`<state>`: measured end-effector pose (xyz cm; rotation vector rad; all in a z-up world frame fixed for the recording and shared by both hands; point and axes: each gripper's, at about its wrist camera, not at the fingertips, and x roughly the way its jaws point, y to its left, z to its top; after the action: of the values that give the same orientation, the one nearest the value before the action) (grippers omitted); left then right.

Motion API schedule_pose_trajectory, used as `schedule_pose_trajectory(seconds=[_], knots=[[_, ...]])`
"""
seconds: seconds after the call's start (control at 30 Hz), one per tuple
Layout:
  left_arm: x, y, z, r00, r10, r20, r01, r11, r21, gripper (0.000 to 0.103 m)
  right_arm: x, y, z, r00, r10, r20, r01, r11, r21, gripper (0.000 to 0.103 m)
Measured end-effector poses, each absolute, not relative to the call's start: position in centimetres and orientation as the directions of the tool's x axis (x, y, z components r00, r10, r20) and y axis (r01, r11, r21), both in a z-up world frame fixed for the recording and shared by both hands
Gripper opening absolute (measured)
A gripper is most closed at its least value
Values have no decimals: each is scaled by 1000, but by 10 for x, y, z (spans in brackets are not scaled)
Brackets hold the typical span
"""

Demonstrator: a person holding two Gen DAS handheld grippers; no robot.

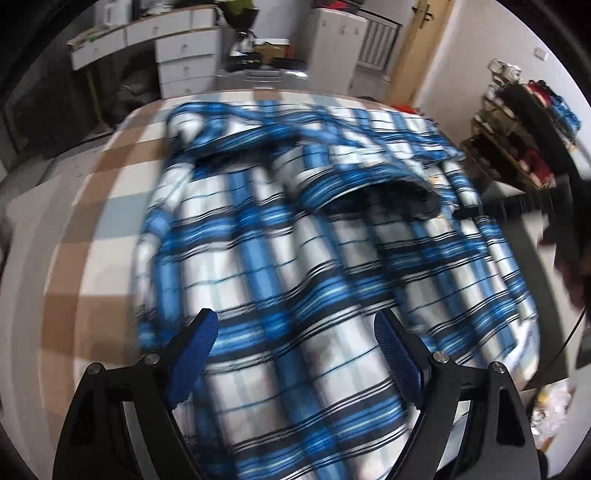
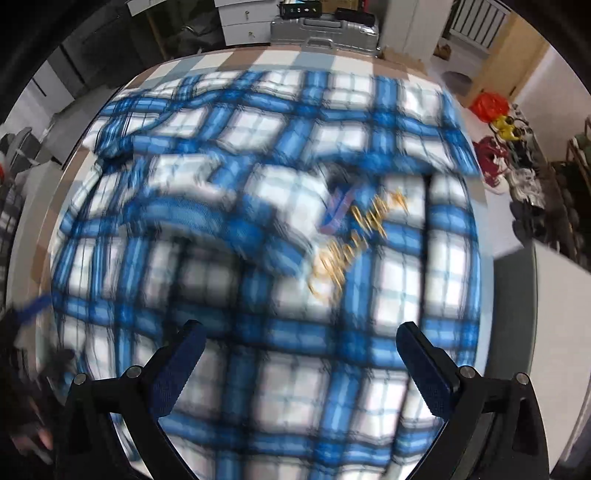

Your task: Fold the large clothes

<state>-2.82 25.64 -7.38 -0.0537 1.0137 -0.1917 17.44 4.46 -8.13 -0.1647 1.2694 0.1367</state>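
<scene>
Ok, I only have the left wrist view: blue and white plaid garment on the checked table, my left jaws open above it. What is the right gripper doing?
Observer: The right gripper is open too, with nothing between its fingers, above the blue and white plaid garment.
Operator: Any marking on the cloth I can't see?
Observer: Yes, gold embroidered script runs diagonally just ahead of the right gripper, beside a small dark logo.
Operator: What's past the far table edge there?
Observer: A silver hard-shell suitcase stands just behind the brown and white checked table.
</scene>
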Motion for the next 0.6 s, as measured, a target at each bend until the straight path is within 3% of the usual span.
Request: schedule_pose_trajectory(seconds=[0.23, 0.4, 0.6], knots=[[-30, 285, -70, 581, -143, -802, 54, 989, -138, 84, 257, 110, -64, 336, -9, -942, -190, 979, -77, 103], [-27, 304, -73, 575, -170, -801, 25, 981, -191, 84, 283, 149, -117, 264, -122, -957, -260, 946, -193, 103], [-25, 312, -89, 477, -290, -830, -28, 939, -344, 84, 257, 128, -146, 174, 7, -985, -206, 978, -29, 103]])
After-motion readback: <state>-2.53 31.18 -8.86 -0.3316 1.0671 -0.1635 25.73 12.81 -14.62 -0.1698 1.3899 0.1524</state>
